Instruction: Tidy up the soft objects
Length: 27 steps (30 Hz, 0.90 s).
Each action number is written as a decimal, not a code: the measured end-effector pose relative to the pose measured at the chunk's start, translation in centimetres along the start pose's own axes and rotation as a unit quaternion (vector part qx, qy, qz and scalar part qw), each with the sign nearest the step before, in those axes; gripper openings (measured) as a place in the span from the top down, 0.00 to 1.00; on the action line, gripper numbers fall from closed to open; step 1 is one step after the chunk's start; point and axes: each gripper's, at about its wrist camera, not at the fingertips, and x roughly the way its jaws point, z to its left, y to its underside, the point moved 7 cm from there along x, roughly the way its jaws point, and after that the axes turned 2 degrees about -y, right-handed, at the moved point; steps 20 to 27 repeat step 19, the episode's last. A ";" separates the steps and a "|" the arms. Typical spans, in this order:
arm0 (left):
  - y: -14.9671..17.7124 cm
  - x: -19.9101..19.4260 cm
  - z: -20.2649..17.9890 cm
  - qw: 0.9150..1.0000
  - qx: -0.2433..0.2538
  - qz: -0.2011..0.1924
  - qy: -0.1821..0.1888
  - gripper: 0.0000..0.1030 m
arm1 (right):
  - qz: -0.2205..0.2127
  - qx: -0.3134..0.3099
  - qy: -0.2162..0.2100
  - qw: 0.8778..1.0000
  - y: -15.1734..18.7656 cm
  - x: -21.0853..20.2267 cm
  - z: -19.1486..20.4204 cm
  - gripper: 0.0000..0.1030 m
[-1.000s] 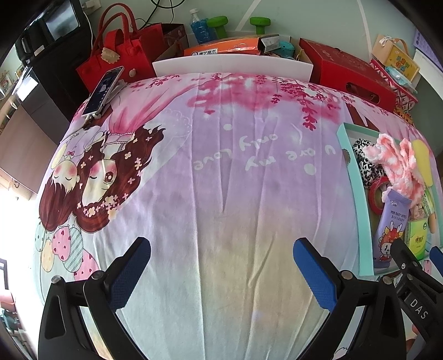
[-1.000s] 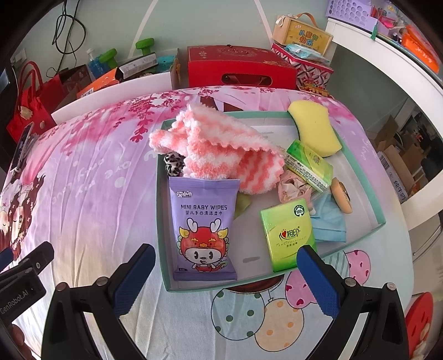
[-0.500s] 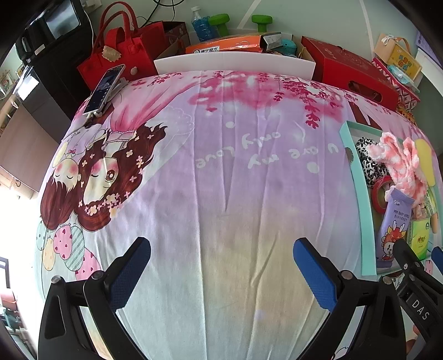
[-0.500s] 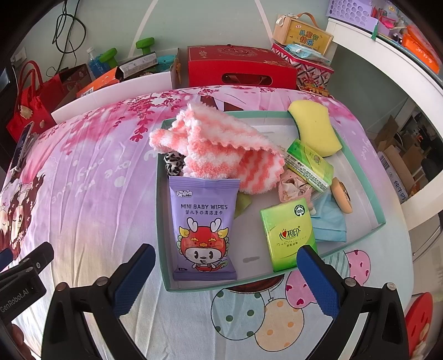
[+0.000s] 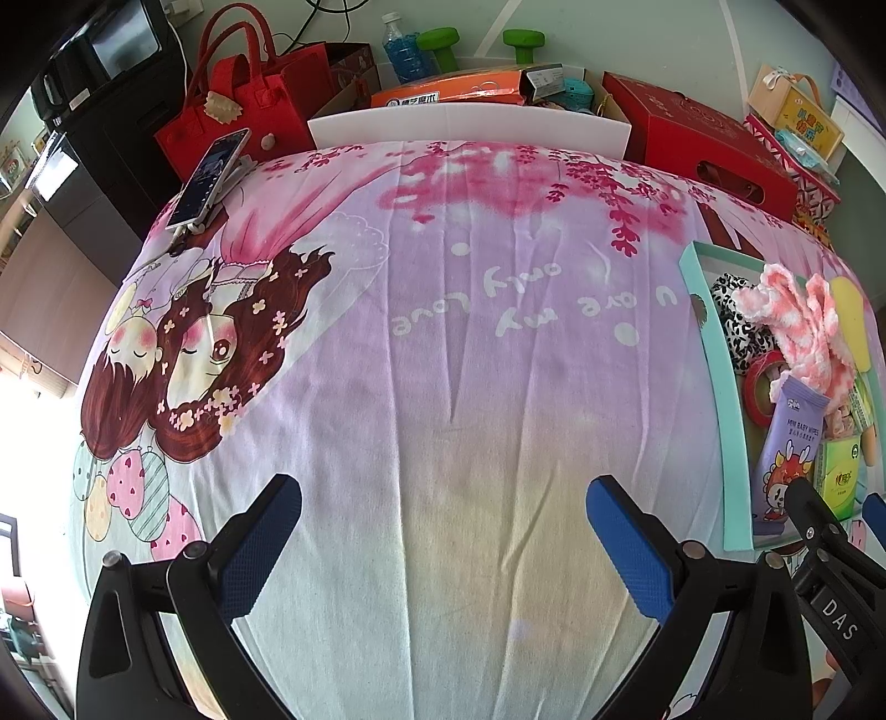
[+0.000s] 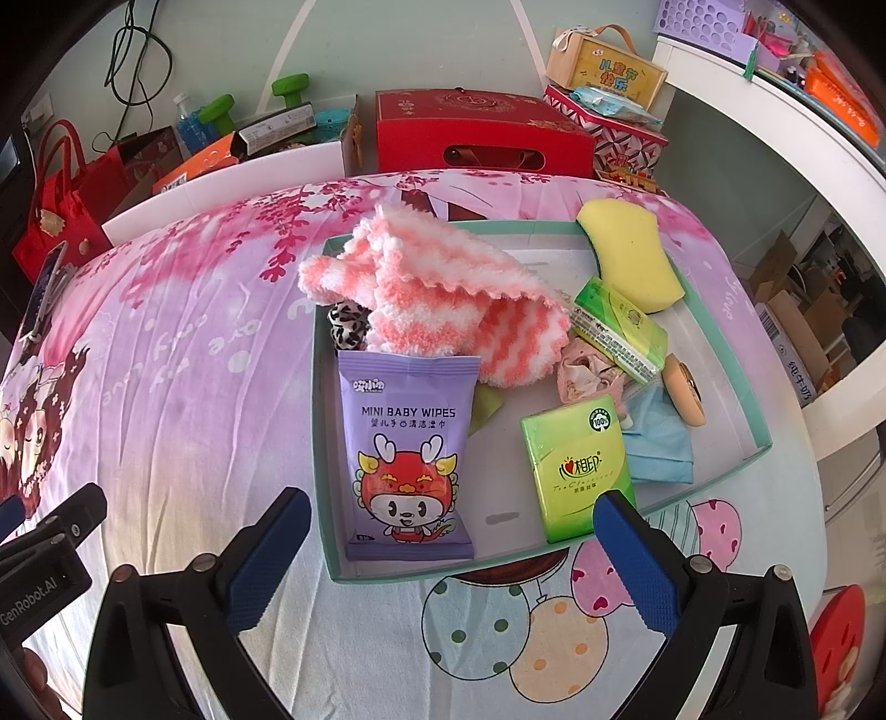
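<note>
A teal-rimmed shallow box [image 6: 318, 421] [image 5: 706, 343] lies on the printed sheet. Inside are a pink-and-white fluffy cloth [image 6: 443, 304] [image 5: 803, 327], a purple baby wipes pack [image 6: 407, 454] [image 5: 786, 443], two green tissue packs [image 6: 578, 471] [image 6: 620, 329], a yellow sponge [image 6: 628, 255], a blue face mask [image 6: 662, 451] and a leopard-print scrunchie [image 6: 346, 324]. My right gripper [image 6: 451, 531] stands open just before the box's near rim, holding nothing. My left gripper [image 5: 443, 523] hangs open over bare sheet, left of the box.
A phone [image 5: 210, 177] on a stand sits at the sheet's far left corner. Red bags [image 5: 243, 105], a red gift box [image 6: 482, 133], an orange carton [image 5: 448, 94] and green dumbbells [image 5: 437, 39] crowd the floor behind. A white shelf [image 6: 775, 138] runs along the right.
The left wrist view has drifted slightly, so the box sits a little further right in it. The right gripper and the box contents have not moved.
</note>
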 end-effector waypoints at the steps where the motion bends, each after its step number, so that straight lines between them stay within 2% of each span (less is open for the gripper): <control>1: 0.0 0.0 0.0 1.000 0.000 0.000 0.000 0.01 | 0.000 0.000 0.000 1.000 0.0 0.0 0.0 0.00; 27: -0.1 -0.7 -0.1 1.000 0.003 -0.013 -0.004 0.01 | 0.000 0.000 0.000 1.000 0.0 0.0 0.0 0.00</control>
